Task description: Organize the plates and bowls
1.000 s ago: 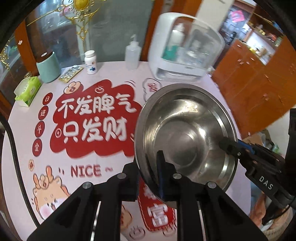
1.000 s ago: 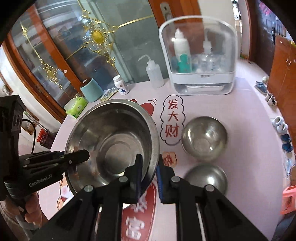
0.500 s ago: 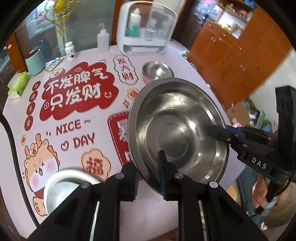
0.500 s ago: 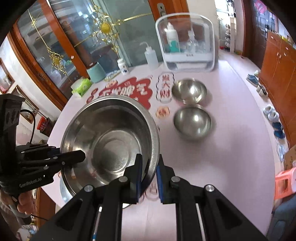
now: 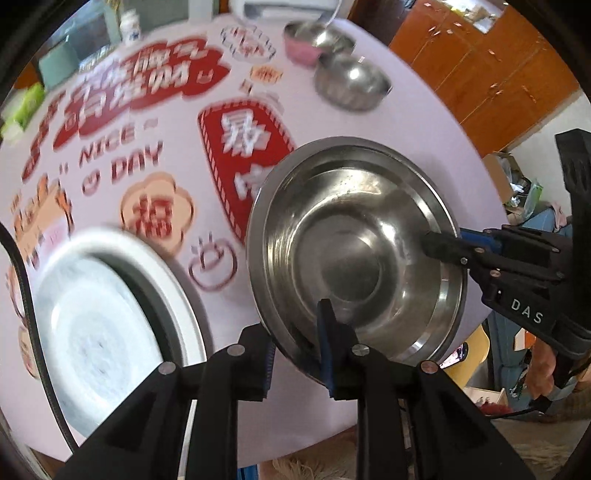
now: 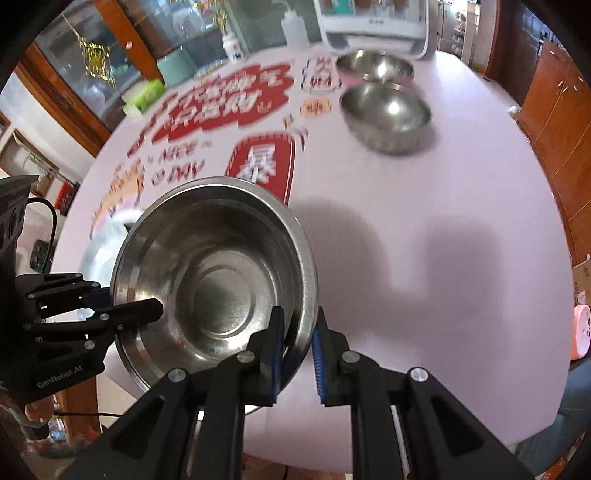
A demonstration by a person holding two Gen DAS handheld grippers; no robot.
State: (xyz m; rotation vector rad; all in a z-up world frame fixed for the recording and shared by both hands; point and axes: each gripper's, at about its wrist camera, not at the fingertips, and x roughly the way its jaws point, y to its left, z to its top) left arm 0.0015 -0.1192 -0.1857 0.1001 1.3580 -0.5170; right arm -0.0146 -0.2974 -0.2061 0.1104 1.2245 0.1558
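A large steel bowl (image 5: 354, 251) (image 6: 214, 273) is held above the near part of the pink table. My left gripper (image 5: 295, 350) is shut on its near-left rim. My right gripper (image 6: 297, 332) is shut on its opposite rim, and it shows in the left wrist view (image 5: 443, 251) at the right. A white bowl (image 5: 103, 332) sits on the table to the left, partly hidden behind the steel bowl in the right wrist view (image 6: 110, 229). Two smaller steel bowls (image 6: 384, 114) (image 6: 373, 66) stand farther back; the rear one has a pink outside.
The round table (image 6: 424, 221) has red printed decals. At the back stand a white dish cabinet (image 6: 373, 26), a squeeze bottle (image 6: 293, 31), a pill bottle (image 6: 232, 46), a teal cup (image 6: 177, 70) and a tissue pack (image 6: 144, 94). Wooden cabinets (image 5: 480, 70) are to the right.
Both grippers have carried the large steel bowl back toward the near table edge and lower. The white bowl has come into close view at the left.
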